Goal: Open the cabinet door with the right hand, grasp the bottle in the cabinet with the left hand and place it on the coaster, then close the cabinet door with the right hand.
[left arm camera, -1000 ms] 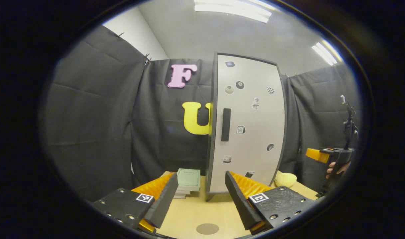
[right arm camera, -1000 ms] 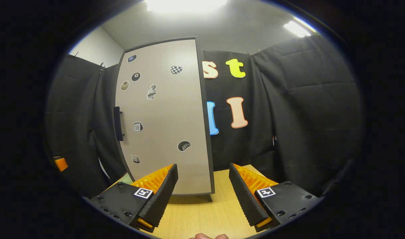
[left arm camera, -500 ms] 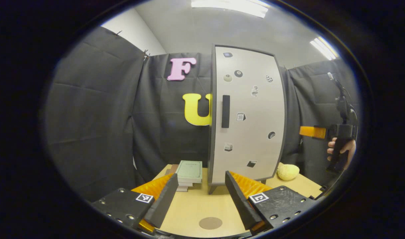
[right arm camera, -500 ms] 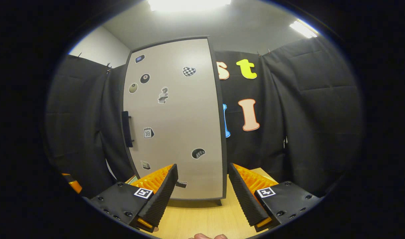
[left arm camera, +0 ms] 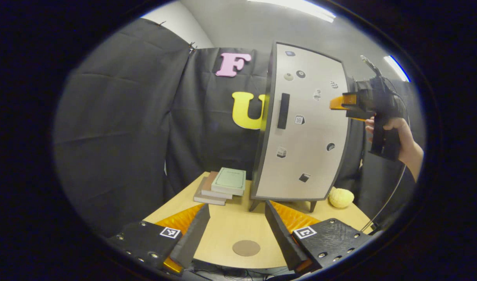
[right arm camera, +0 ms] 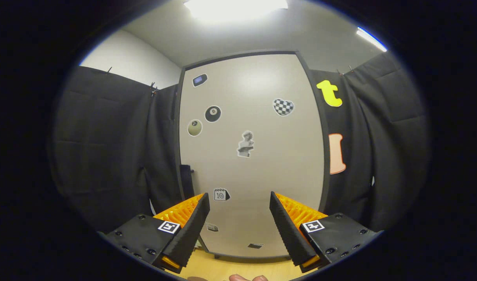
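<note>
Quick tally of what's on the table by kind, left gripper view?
Cabinet: 1
Books: 3, stacked
Coaster: 1
Yellow sponge: 1
Total: 6

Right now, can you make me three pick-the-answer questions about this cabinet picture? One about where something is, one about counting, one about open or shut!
1. Where is the round coaster?
A. on the books
B. on the table in front of the cabinet
C. on top of the cabinet

2. How many books are in the stack?
A. three
B. one
C. six

3. The cabinet door is:
A. wide open
B. shut
C. off

Answers:
1 B, it lies flat on the table near the left gripper.
2 A, three covers show.
3 B, the door sits flush and the handle is untouched.
</note>
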Tool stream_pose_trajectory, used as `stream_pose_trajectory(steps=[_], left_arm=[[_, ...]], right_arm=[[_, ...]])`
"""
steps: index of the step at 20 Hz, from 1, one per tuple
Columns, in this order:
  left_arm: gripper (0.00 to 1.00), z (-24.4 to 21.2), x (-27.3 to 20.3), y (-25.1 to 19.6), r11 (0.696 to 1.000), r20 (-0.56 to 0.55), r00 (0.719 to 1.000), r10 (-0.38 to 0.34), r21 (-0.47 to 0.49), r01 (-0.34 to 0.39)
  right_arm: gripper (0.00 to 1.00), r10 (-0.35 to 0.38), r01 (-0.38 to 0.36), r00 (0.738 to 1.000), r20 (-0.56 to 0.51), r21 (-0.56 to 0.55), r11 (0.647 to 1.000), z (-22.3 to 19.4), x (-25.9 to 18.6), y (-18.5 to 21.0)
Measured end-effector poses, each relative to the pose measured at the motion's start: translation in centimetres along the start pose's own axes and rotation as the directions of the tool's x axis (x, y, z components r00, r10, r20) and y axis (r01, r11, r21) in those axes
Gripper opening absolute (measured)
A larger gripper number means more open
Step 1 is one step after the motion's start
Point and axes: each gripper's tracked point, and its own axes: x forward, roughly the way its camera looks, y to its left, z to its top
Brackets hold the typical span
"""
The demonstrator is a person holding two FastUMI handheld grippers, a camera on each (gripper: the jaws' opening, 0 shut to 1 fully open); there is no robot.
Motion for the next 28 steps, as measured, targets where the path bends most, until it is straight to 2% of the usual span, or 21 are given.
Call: stream_pose_trajectory(steps=[1, 3, 8, 11, 12, 15, 16, 17, 19, 20, 23, 25, 26, 28], left_arm=[[0.89, -0.1, 0.1, 0.7, 1.0, -0.002, 1.0, 0.018, 0.0, -0.018], [0.89, -0.1, -0.5, 2.8, 0.999, 0.0, 0.999, 0.052, 0.006, -0.052], [0.87, 0.4, -0.8, 7.0, 0.991, 0.007, 0.991, 0.132, 0.002, -0.132], [0.89, 0.3, -0.8, 8.9, 0.986, 0.005, 0.986, 0.165, -0.022, -0.165], [0.89, 0.0, -0.8, 9.3, 0.984, -0.003, 0.985, 0.175, -0.028, -0.175], [0.87, -0.1, -0.7, 11.0, 0.976, -0.025, 0.977, 0.213, -0.037, -0.214], [0.92, 0.1, -1.1, 11.4, 0.974, -0.03, 0.974, 0.223, -0.036, -0.224], [0.87, 0.4, -1.2, 11.8, 0.971, -0.028, 0.971, 0.236, -0.027, -0.237], [0.87, 0.7, -1.6, 12.7, 0.959, -0.027, 0.959, 0.283, 0.003, -0.283], [0.87, 0.8, -1.9, 12.9, 0.951, -0.033, 0.95, 0.31, 0.015, -0.31], [0.87, 1.5, -2.8, 12.1, 0.93, -0.026, 0.93, 0.367, -0.001, -0.368], [0.89, 1.1, -3.3, 11.0, 0.921, -0.038, 0.921, 0.388, -0.024, -0.389], [0.89, 0.6, -3.5, 10.8, 0.914, -0.047, 0.914, 0.403, -0.024, -0.405], [0.87, 0.7, -4.0, 10.0, 0.903, -0.048, 0.903, 0.428, -0.028, -0.429]], right_arm=[[0.98, 0.011, -0.01, 1.0, 0.014, -0.02, 1.0, 0.7, 0.9, 1.0], [0.98, 0.023, -0.021, 0.999, 0.033, -0.052, 0.998, 1.6, 2.7, 2.9], [0.98, 0.045, -0.043, 0.998, 0.05, -0.04, 0.998, 2.1, 7.0, 7.3], [0.98, 0.047, -0.046, 0.999, 0.013, -0.058, 0.997, 1.0, 9.4, 9.2], [0.94, 0.042, -0.042, 0.999, -0.003, -0.061, 0.997, 0.5, 10.1, 9.6], [0.94, 0.02, -0.024, 0.999, -0.051, -0.063, 0.998, -1.2, 12.0, 10.4], [0.96, 0.015, -0.019, 0.998, -0.065, -0.066, 0.998, -1.9, 12.4, 10.5], [0.9, 0.011, -0.016, 0.997, -0.076, -0.067, 0.998, -2.5, 12.8, 10.6], [0.8, 0.018, -0.024, 0.995, -0.099, -0.061, 0.998, -3.4, 13.3, 11.0], [0.68, 0.022, -0.027, 0.994, -0.107, -0.055, 0.998, -3.8, 13.4, 11.1], [0.48, 0.03, -0.032, 0.994, -0.107, -0.019, 0.999, -3.8, 14.2, 11.2], [0.46, 0.024, -0.023, 0.994, -0.109, 0.007, 1.0, -3.7, 14.5, 11.3], [0.37, 0.024, -0.024, 0.993, -0.112, -0.006, 1.0, -3.7, 14.4, 11.1], [0.33, 0.015, -0.019, 0.994, -0.113, -0.036, 0.999, -3.7, 14.4, 11.3]])
